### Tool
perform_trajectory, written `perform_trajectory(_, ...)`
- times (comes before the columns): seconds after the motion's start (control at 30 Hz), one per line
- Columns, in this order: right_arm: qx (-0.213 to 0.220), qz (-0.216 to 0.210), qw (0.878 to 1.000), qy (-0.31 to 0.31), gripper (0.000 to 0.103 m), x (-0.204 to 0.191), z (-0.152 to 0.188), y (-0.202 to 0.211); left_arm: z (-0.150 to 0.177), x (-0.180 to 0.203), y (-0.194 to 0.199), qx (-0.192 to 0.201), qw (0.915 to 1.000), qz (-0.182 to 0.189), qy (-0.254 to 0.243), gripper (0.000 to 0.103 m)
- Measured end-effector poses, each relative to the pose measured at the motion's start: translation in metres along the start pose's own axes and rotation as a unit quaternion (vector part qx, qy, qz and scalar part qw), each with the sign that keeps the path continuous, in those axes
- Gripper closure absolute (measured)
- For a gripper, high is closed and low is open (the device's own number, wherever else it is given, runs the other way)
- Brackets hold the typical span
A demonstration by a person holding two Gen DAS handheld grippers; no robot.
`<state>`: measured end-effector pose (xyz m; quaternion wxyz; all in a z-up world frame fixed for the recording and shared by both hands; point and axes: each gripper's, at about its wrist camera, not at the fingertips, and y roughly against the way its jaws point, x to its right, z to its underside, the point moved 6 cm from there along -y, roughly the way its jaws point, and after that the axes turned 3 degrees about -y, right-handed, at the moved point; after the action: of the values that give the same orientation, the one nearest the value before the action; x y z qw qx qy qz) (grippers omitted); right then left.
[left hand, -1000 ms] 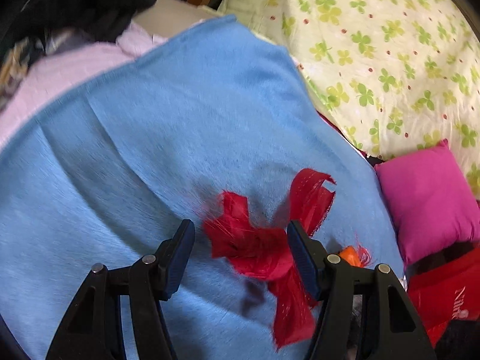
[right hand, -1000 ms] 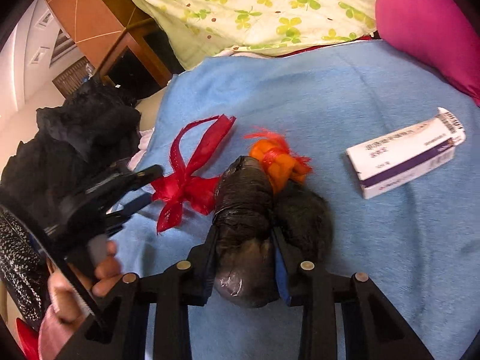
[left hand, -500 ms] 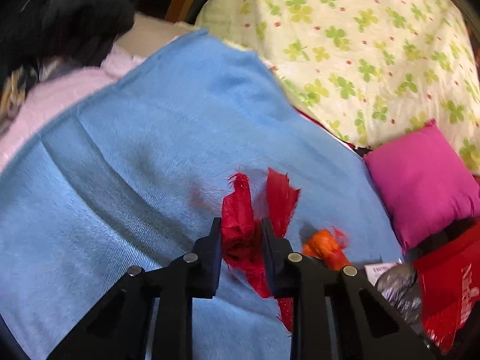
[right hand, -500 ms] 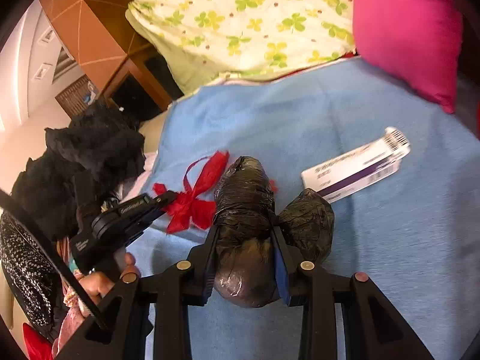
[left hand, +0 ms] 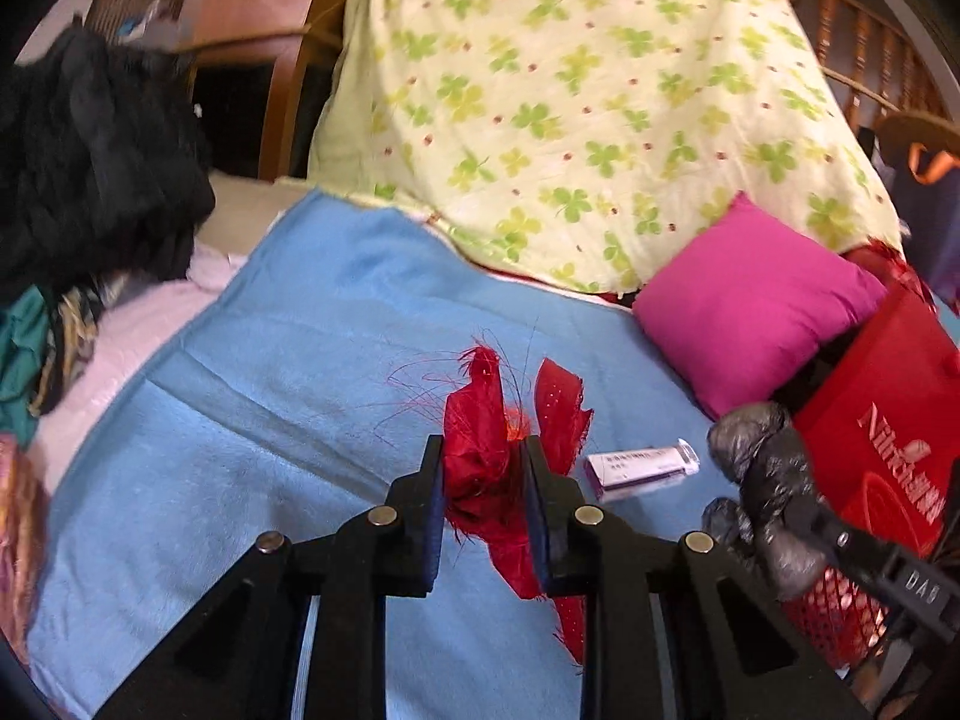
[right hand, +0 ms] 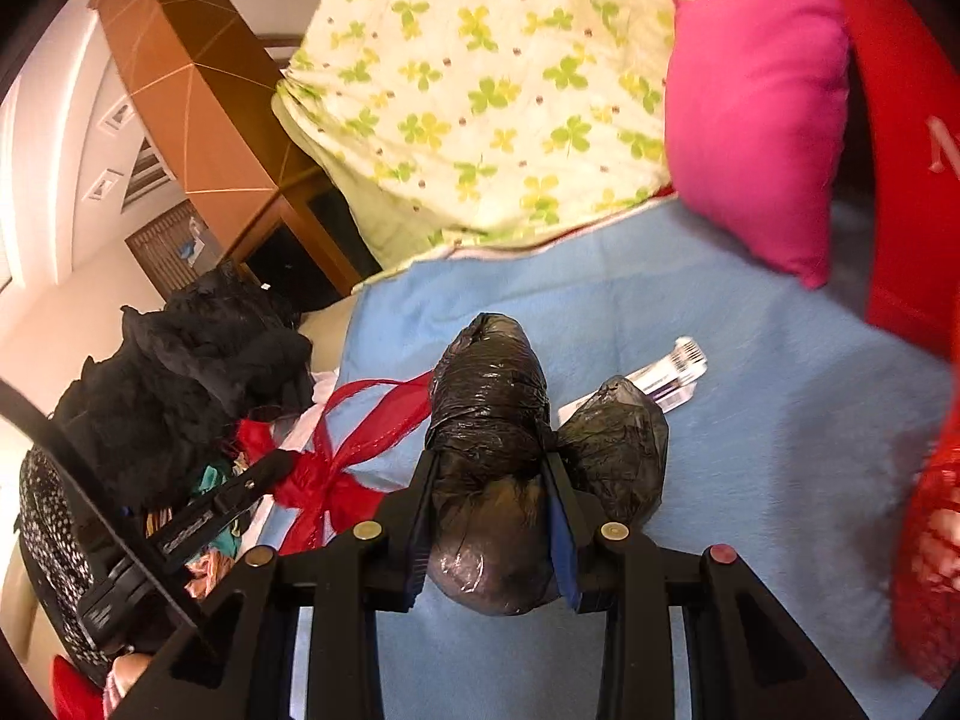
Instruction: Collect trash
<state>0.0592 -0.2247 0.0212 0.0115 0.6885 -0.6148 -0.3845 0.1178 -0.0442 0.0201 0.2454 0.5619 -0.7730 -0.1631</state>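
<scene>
Spread across the bed, a blue blanket (left hand: 252, 420), filling the lower half of both views. Above it, toward twelve o'clock, a cream quilt (left hand: 570, 120) printed with green clovers, heaped high. Off at nine to ten o'clock in the left wrist view, a black pile of clothes (left hand: 90, 168); the same pile at eight to nine o'clock in the right wrist view. Propped against the quilt at three o'clock, a pink cushion (left hand: 750, 312), and just beyond it at four o'clock a red bag (left hand: 888, 420) with white lettering.

Clamped at six o'clock of the right wrist view, in the right gripper (right hand: 489, 480), a crumpled black plastic bag (right hand: 489, 396), lumpy and tied into two bulges, the smaller one hanging out past the right-hand finger; jaws closed narrow on the plastic, bag lifted clear of the blanket. Pinched at six o'clock of the left wrist view, in the left gripper (left hand: 483, 474), a frayed red ribbon (left hand: 480, 420), loose threads fanning toward eleven o'clock, one tail trailing down below the fingers; jaws drawn tight around it.

Lying flat on the blanket at four o'clock from the ribbon, a small white and purple box (left hand: 642, 465), well apart from either grip.
</scene>
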Motion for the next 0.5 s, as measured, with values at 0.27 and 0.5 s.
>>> perform_trajectory(0.27, 0.021, 0.006, 1.000, -0.003, 0.068, 0.015, 0.019, 0.056, 0.027, 0.041, 0.028, 0.014, 0.9984, -0.002, -0.055, 0.078)
perform_trajectory(0.5, 0.018, 0.016, 1.000, 0.003, 0.068, 0.027, 0.024, 0.064, 0.036, 0.069, 0.033, 0.026, 0.9937, -0.012, -0.108, 0.078)
